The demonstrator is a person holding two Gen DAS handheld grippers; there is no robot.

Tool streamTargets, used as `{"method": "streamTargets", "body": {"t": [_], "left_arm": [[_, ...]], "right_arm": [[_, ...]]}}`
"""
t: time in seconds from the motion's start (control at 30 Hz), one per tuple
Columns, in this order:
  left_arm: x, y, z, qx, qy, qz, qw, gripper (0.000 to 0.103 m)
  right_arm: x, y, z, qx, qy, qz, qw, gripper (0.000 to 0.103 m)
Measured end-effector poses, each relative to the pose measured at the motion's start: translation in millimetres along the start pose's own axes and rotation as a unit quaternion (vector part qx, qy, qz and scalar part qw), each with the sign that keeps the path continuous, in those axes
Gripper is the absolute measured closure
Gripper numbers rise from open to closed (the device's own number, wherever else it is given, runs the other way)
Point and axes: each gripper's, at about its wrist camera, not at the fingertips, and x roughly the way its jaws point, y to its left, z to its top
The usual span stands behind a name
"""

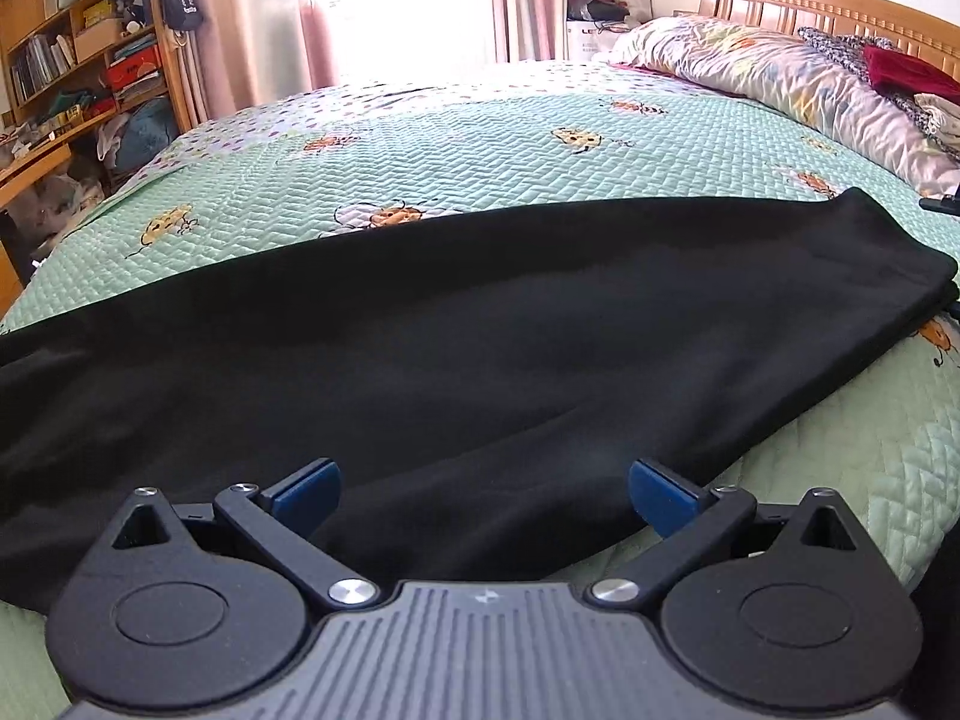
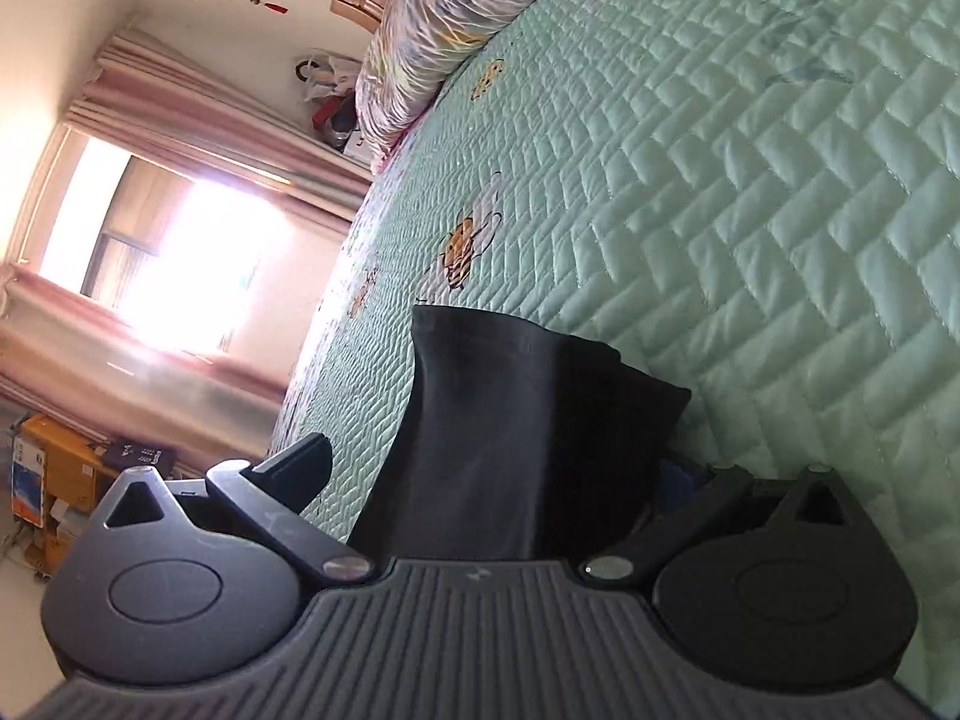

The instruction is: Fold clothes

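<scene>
Black garment (image 1: 456, 324) lies flat on the bed (image 1: 480, 138), long axis running side to side along the bed's near edge, one narrow end pointing toward the headboard (image 1: 840, 6) side, the other running out of the left wrist view at the foot side. Looks doubled over at the headboard-side end (two layers show at that edge). Left gripper (image 1: 483, 492) hovers just over the garment's near edge, fingers (image 1: 306, 489) spread wide, holding nothing. Right gripper (image 2: 498, 480) is rolled sideways at the narrow end; black cloth (image 2: 516, 420) sits between its fingers (image 2: 300, 468), which stand apart, not pinched. Cannot tell if cloth touches them. Pillow (image 1: 780, 78) lies by the headboard, well apart from the garment.
</scene>
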Motion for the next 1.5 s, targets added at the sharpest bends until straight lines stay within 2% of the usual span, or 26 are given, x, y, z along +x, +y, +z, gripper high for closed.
{"method": "streamTargets", "body": {"t": [0.03,0.1,0.13,0.17,0.27,0.4,0.5,0.6,0.7,0.83,0.93,1.1,1.2,1.33,1.5], "left_arm": [[1,1,0,-0.002,0.002,0.000,1.0000,0.001],[3,2,0,-0.007,0.006,-0.001,1.0000,0.001],[4,3,-1,-0.009,0.008,-0.002,0.9999,0.001],[4,4,-1,-0.011,0.009,-0.003,0.9999,0.001],[3,6,-3,-0.013,0.009,-0.001,0.9999,0.001],[1,12,-3,-0.023,0.006,-0.001,0.9997,0.001],[-3,17,-2,-0.029,0.001,-0.001,0.9996,0.001],[-9,24,-1,-0.042,-0.006,-0.002,0.9991,0.001],[-17,36,-1,-0.061,-0.016,0.000,0.9980,0.001],[-31,59,-4,-0.093,-0.027,0.011,0.9952,0.001],[-43,81,-10,-0.125,-0.034,0.021,0.9913,0.001],[-60,122,-34,-0.188,-0.034,0.040,0.9808,0.001],[-66,145,-51,-0.226,-0.026,0.048,0.9727,0.001],[-72,166,-70,-0.257,-0.023,0.051,0.9649,0.001],[-71,185,-87,-0.272,-0.032,0.050,0.9605,0.001]], "right_arm": [[-1,-1,0,-0.003,0.001,-0.001,1.000,0.015],[0,-10,-1,0.010,0.009,-0.008,1.000,0.073],[0,-19,-1,0.024,0.011,-0.006,1.000,0.082],[0,-27,-2,0.037,0.014,-0.005,0.999,0.087],[-2,-33,-4,0.038,0.013,0.006,0.999,0.088],[-2,-18,-5,0.003,0.001,-0.006,1.000,0.090],[-8,23,-14,-0.078,-0.015,-0.014,0.997,0.090],[-13,70,-26,-0.170,-0.032,-0.020,0.985,0.090],[-5,130,-59,-0.290,-0.042,-0.017,0.956,0.090],[-3,202,-142,-0.447,-0.043,0.000,0.894,0.090],[-6,232,-217,-0.525,-0.024,0.029,0.850,0.090],[-2,251,-339,-0.607,0.038,0.063,0.791,0.090],[-1,255,-395,-0.636,0.073,0.072,0.764,0.091],[-4,264,-430,-0.659,0.091,0.076,0.743,0.091],[-9,271,-466,-0.686,0.111,0.078,0.715,0.090]]}}
